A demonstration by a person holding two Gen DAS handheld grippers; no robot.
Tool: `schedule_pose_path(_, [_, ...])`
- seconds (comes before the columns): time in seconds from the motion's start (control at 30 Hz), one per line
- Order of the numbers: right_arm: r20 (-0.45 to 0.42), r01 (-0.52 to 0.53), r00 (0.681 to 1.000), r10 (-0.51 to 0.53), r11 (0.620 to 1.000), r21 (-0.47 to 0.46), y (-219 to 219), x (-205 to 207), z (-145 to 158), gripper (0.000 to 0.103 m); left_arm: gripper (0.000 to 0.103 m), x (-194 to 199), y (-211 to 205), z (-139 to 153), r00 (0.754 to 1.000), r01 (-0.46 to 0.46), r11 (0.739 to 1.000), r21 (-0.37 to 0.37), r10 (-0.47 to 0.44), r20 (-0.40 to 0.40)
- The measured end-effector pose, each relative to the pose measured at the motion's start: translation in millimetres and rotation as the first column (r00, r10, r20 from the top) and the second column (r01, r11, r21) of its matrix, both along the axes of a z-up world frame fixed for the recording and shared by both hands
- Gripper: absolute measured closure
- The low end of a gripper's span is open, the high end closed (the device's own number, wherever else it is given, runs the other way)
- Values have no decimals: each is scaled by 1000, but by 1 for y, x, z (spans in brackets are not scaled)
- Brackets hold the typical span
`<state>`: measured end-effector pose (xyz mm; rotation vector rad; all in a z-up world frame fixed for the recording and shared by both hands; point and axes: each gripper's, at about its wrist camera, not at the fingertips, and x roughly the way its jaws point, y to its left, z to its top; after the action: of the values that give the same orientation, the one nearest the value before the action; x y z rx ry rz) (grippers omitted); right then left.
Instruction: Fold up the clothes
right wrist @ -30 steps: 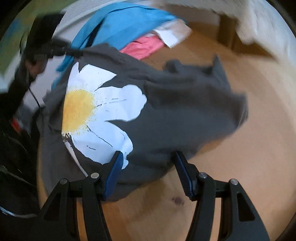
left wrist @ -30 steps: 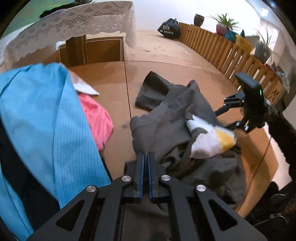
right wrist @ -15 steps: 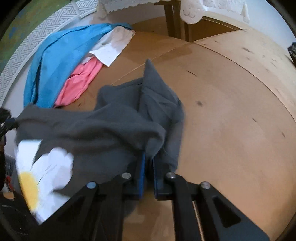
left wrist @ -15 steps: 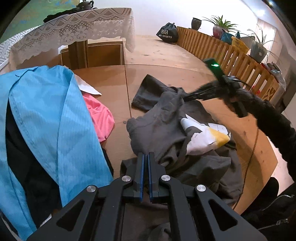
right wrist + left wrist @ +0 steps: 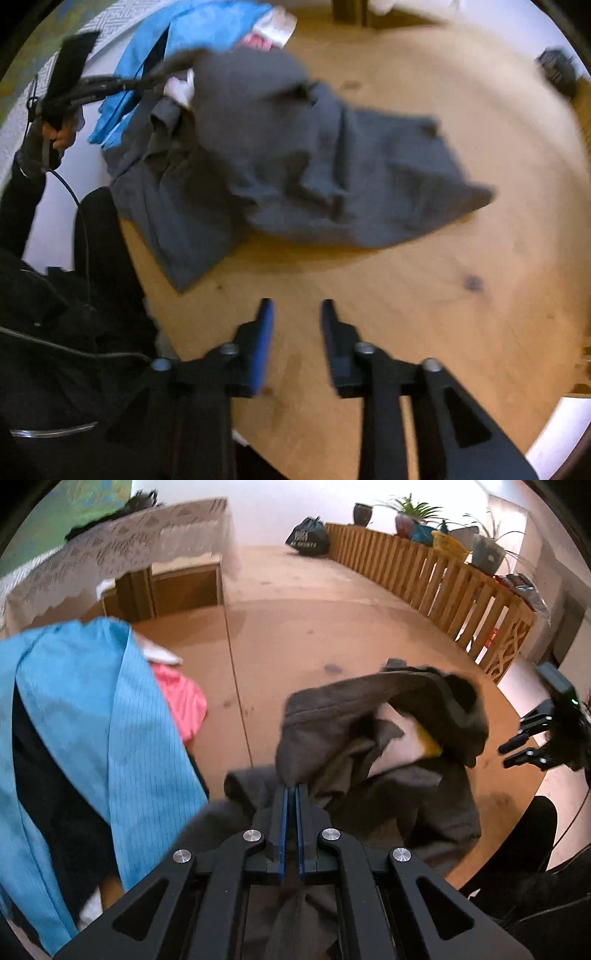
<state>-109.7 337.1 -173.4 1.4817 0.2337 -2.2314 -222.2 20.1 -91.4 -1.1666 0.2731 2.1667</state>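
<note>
The left tool (image 5: 291, 794) has its two blue-faced fingers pressed together, clamped on a fold of the grey shirt (image 5: 369, 746). From this tool's view the shirt is bunched just ahead of the fingertips and to their right, with a patch of its white and yellow print (image 5: 406, 734) showing inside the folds. Cloth also hangs under the tool's frame. To the left of the tool lies a blue garment (image 5: 92, 709), with a pink one (image 5: 181, 701) beyond it, both on the wooden counter (image 5: 295, 638). Far to the right, near the counter's edge, the right tool (image 5: 517, 747) appears small and clear of the shirt. A lace-covered table (image 5: 122, 550) and a wooden railing (image 5: 443, 576) with potted plants stand in the background; only this view shows them.

The right tool's view is blurred. Its fingers (image 5: 264, 332) stand apart, having just been opening, with bare counter (image 5: 443, 314) between them. The shirt (image 5: 295, 158) lies ahead of this tool, spread across the counter and drooping over the near left edge. This view alone shows the left tool (image 5: 177, 72) from outside, pinching the shirt's far upper corner, and the hand (image 5: 61, 134) gripping its handle, at a dark sleeve's end.
</note>
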Motion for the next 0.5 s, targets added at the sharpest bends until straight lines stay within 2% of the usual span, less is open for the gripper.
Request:
schedule_pose_path(0.07, [-97,35,995,-32,999,31,2,10,11,48,100,2,1,-4,1000,-4,1000,-7,4,8])
schedule_pose_path(0.13, [-200,9,980,-1,999,42,-6,11,21,44,100,2,2,-6,1000,-6,1000,-13,7,10])
schedule_pose_path(0.2, [-242,-95,964,106,994,56,-28,6,19,43,100,2,4,-6,1000,-7,1000,-20,7,1])
schedule_pose_path(0.27, [-245,-150,955,166,985,83,-45,-1,12,43,100,0,4,-6,1000,-15,1000,-20,15,5])
schedule_pose_path(0.37, [-251,-239,935,250,968,76,-75,-7,-4,43,100,-3,3,-7,1000,-22,1000,-19,22,13])
schedule_pose_path(0.5, [-271,-286,912,308,951,117,-95,-26,-19,44,100,-5,3,-9,1000,-19,999,-30,19,11])
